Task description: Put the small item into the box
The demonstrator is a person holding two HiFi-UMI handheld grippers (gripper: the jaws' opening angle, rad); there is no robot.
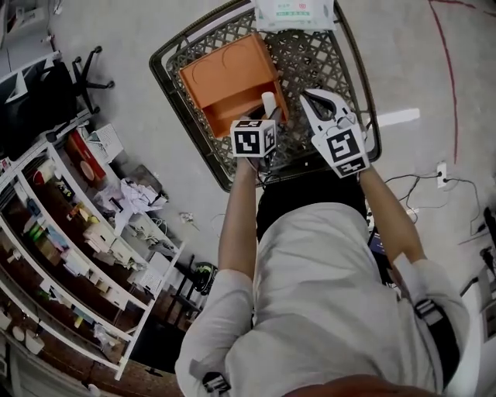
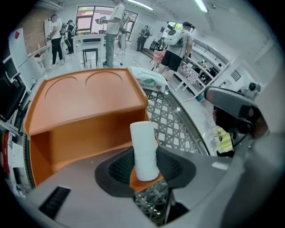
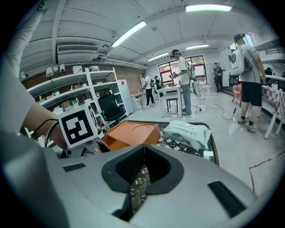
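A small white cylinder (image 2: 144,151) stands upright between the jaws of my left gripper (image 2: 145,171), which is shut on it. In the head view the cylinder (image 1: 268,102) hangs at the near right corner of the orange box (image 1: 232,77), just over its edge. The box (image 2: 84,111) lies on a dark metal lattice table (image 1: 310,54), with its open compartment facing me. My right gripper (image 1: 314,97) hovers over the lattice to the right of the box, jaws closed together with nothing between them. From the right gripper view the box (image 3: 131,133) sits ahead to the left.
A white pack of wipes (image 1: 294,14) lies at the table's far edge, also seen as the pack (image 3: 187,132) beyond my right gripper. Shelving (image 1: 70,248) and an office chair (image 1: 85,74) stand on the left. Cables and a socket (image 1: 440,174) lie on the floor at right. Several people stand far off.
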